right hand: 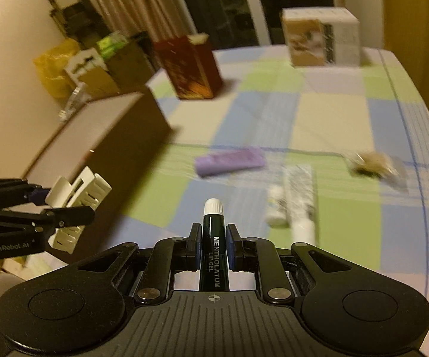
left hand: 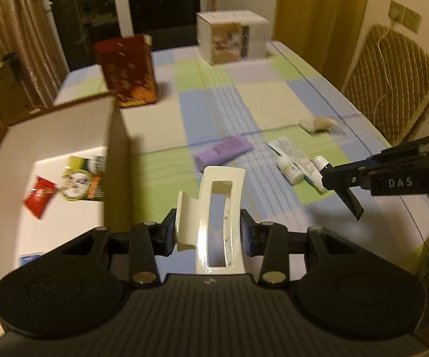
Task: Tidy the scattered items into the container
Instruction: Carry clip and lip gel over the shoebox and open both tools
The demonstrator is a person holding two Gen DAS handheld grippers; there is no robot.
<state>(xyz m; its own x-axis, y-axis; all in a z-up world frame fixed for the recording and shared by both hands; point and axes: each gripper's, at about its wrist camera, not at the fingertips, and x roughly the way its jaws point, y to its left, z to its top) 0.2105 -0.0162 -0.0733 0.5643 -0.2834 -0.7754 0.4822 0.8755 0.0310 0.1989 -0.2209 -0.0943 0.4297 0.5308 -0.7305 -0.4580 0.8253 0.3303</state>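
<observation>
Left claw (left hand: 208, 235) clenched on a cream hair clip (left hand: 217, 208), just right of the open box (left hand: 112, 136), whose floor already held packets. Right claw (right hand: 213, 247) gripped a dark lip gel tube (right hand: 213, 229), cap forward, above the checked surface (right hand: 318, 119). Beyond it lay a purple tube (right hand: 229, 163) and white tubes (right hand: 297, 205). Judged best practice: carry each item fully over the box wall, lower it, then release, one claw at a time. Both claws were held roughly level, pointing forward.

Cream hair claw (left hand: 214, 217) and dark lip-gel tube (right hand: 213, 238) — both held aloft; white-lined container (left hand: 65, 136) open.
</observation>
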